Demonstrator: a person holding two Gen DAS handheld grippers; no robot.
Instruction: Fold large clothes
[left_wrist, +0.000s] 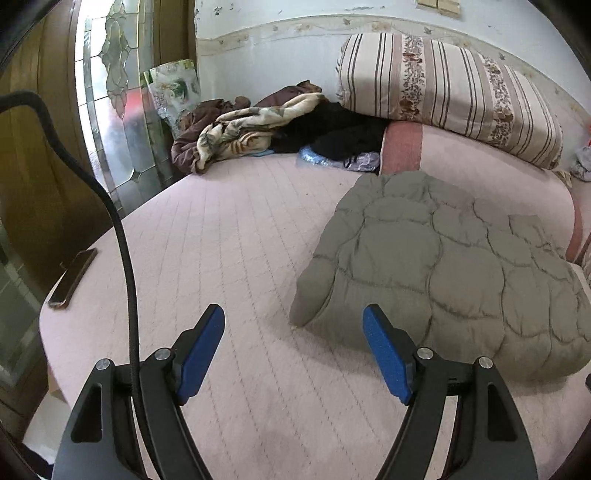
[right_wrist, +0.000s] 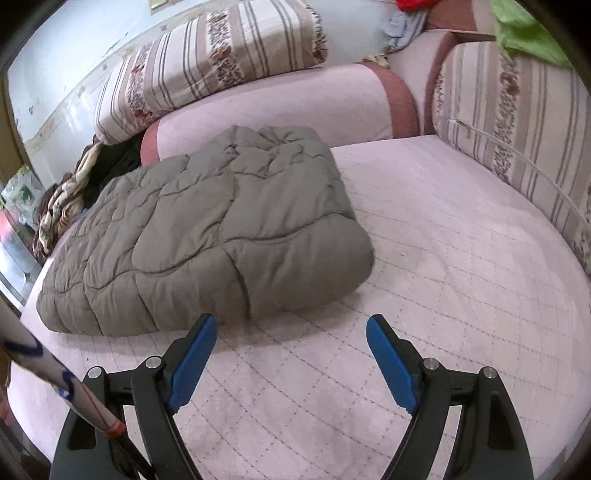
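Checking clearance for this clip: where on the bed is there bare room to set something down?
Bare mattress lies between the phone at the edge and the grey padded coat; more lies between the coat and the striped bolster. The far corner is crowded with heaped clothes.

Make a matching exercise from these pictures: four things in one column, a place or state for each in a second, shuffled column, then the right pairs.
Things:
1. jacket
2. phone
3. striped quilt
4. left gripper

Places or states:
A. at the bed's edge, far from the clothes
B. open, nothing between its fingers
C. folded into a grey, puffy bundle on the bed
D. rolled up against the wall, above a pink bolster

Pairs: 1-C, 2-A, 3-D, 4-B
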